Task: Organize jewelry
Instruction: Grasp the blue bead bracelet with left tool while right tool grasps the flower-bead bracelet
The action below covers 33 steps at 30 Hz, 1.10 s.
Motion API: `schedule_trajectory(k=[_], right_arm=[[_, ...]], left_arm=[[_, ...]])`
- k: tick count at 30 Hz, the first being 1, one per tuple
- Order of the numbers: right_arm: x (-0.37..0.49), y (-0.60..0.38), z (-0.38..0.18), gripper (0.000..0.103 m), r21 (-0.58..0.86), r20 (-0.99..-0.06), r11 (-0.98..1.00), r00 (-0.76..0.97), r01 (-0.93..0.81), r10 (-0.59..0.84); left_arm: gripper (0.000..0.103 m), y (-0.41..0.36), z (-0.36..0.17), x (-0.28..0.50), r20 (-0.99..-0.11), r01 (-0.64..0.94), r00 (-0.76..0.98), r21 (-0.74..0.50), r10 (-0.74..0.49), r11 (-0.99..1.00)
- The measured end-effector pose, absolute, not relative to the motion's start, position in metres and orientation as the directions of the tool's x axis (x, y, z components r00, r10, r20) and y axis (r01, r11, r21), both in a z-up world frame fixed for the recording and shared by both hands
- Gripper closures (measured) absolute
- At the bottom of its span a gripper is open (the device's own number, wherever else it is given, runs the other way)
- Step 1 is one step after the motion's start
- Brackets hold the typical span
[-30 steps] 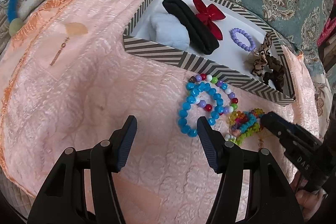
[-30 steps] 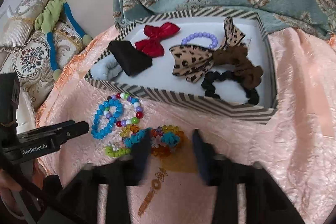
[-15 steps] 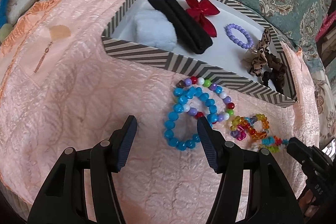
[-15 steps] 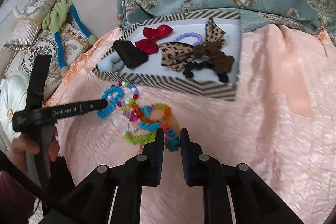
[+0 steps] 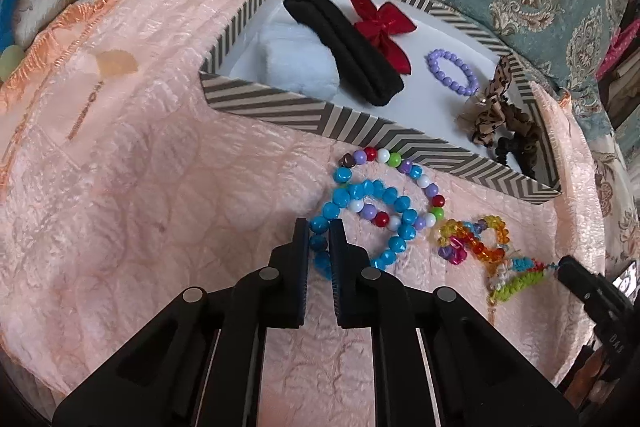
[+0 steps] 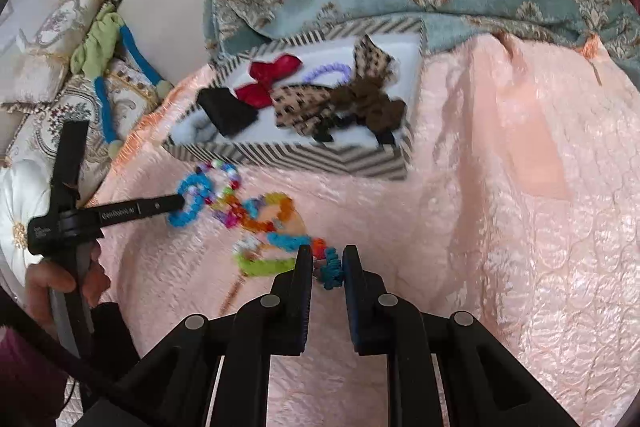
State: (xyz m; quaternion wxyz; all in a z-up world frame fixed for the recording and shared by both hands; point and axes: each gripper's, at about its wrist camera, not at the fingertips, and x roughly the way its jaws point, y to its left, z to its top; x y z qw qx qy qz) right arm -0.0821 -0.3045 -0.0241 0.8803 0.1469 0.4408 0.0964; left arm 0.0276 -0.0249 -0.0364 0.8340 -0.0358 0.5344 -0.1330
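Left gripper (image 5: pixel 319 235) has closed since half a second ago, now pinching the blue bead bracelet (image 5: pixel 362 223) on the peach cloth (image 5: pixel 140 187), while only the right view shows right gripper (image 6: pixel 327 261) clamped on the teal woven bracelet (image 6: pixel 332 269).

Both wrist views look down closely along their tongs, sharing the striped box (image 5: pixel 360 131).

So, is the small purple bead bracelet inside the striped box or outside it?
Inside: the purple bead bracelet lies on the white floor of the striped box.
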Motion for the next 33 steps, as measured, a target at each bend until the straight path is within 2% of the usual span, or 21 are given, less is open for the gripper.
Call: schedule_trajectory(k=[9,13,15,16,17,23,27,30,31,33], right_arm=[[-0.085,-0.294,0.022,0.090,0.339,-0.680,0.934,0.657,-0.110,0.324],[-0.081,-0.294,0.021,0.090,0.343,-0.707,0.931,0.620,-0.122,0.341],[-0.077,-0.293,0.007,0.082,0.297,-0.764,0.950,0.573,-0.093,0.295],[-0.077,-0.294,0.002,0.073,0.282,-0.776,0.955,0.565,-0.087,0.281],[-0.076,-0.295,-0.006,0.068,0.267,-0.787,0.960,0.555,-0.085,0.268],[-0.070,-0.297,-0.038,0.068,0.183,-0.841,0.978,0.499,-0.101,0.209],[-0.069,-0.291,-0.048,0.068,0.152,-0.846,0.980,0.496,-0.129,0.196],[-0.070,-0.274,-0.048,0.074,0.096,-0.854,0.978,0.489,-0.186,0.176],[-0.070,-0.272,-0.049,0.080,0.076,-0.852,0.979,0.498,-0.188,0.162],[-0.068,-0.278,-0.049,0.080,0.109,-0.841,0.981,0.511,-0.158,0.176]], left_arm=[[0.095,-0.013,0.002,0.011,-0.844,0.209,0.451,-0.216,-0.290,0.954],[0.095,-0.011,0.012,0.005,-0.834,0.217,0.468,-0.214,-0.294,0.953],[0.095,-0.011,0.015,0.001,-0.831,0.221,0.470,-0.216,-0.298,0.951],[0.095,-0.011,0.015,0.000,-0.830,0.222,0.470,-0.217,-0.299,0.951],[0.095,-0.011,0.016,-0.001,-0.830,0.222,0.471,-0.218,-0.300,0.950],[0.095,-0.012,0.017,-0.004,-0.832,0.222,0.466,-0.220,-0.302,0.950],[0.095,-0.015,0.014,-0.003,-0.837,0.217,0.453,-0.230,-0.307,0.949],[0.095,-0.018,0.011,-0.003,-0.840,0.222,0.445,-0.232,-0.310,0.947],[0.095,-0.018,0.011,-0.004,-0.840,0.223,0.444,-0.232,-0.311,0.947],[0.095,-0.018,0.011,-0.004,-0.840,0.222,0.443,-0.236,-0.313,0.946]])
